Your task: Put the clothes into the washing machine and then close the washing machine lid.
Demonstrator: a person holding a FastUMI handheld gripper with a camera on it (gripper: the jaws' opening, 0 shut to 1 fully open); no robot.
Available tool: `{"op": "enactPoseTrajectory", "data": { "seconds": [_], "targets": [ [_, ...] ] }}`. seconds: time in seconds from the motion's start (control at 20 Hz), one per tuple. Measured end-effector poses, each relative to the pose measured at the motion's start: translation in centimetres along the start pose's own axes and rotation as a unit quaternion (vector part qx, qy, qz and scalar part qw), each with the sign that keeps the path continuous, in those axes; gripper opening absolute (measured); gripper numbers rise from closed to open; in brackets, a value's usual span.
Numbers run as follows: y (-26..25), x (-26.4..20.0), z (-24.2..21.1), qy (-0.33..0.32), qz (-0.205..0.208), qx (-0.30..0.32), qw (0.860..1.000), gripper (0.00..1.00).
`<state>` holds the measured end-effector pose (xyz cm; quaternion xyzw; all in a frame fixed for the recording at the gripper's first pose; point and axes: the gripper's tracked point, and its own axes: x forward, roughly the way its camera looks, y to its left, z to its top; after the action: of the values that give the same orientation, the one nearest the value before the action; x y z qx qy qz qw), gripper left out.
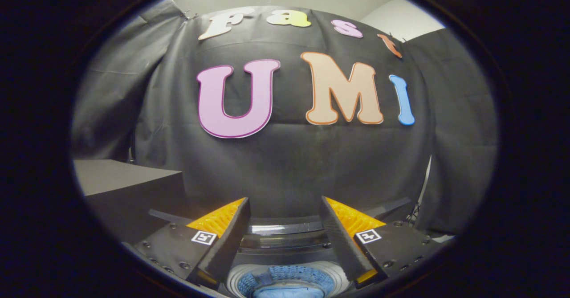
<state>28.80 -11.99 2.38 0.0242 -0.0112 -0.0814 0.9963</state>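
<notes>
Gripper point(285, 226) wide open, empty — above washing machine point(285, 240); blue clothes point(285, 284) inside drum.

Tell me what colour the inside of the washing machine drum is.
Blue, seen in the gripper view: the washing machine drum lies below the open hand-held gripper, between its fingers.

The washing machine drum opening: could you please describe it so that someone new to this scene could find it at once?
Start at the black cloth wall and drop to the open gripper, which holds nothing. Beneath it, past a dark curved rim, lies the drum opening. It is the only round, pale-ringed hole here, with blue showing inside, unlike the flat grey box beside it.
</notes>
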Motion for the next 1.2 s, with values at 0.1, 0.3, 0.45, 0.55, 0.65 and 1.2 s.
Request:
{"op": "enactPoseTrajectory", "data": {
  "seconds": [0.1,0.3,0.45,0.55,0.65,1.2],
  "targets": [
    [0.0,-0.8,-0.8,0.0,0.018,0.009,1.0,0.98],
    [-2.6,-2.2,-4.2,0.04,0.008,0.028,0.999,0.98],
    [-3.7,-3.2,-5.2,0.059,0.002,0.071,0.996,0.97],
    [-4.7,-4.3,-5.7,0.075,-0.01,0.086,0.993,0.97],
    [-5.6,-5.2,-5.4,0.08,-0.02,0.101,0.991,0.97],
    [-6.2,-14.0,-2.8,0.076,-0.015,0.022,0.997,0.97]
  ]
}}
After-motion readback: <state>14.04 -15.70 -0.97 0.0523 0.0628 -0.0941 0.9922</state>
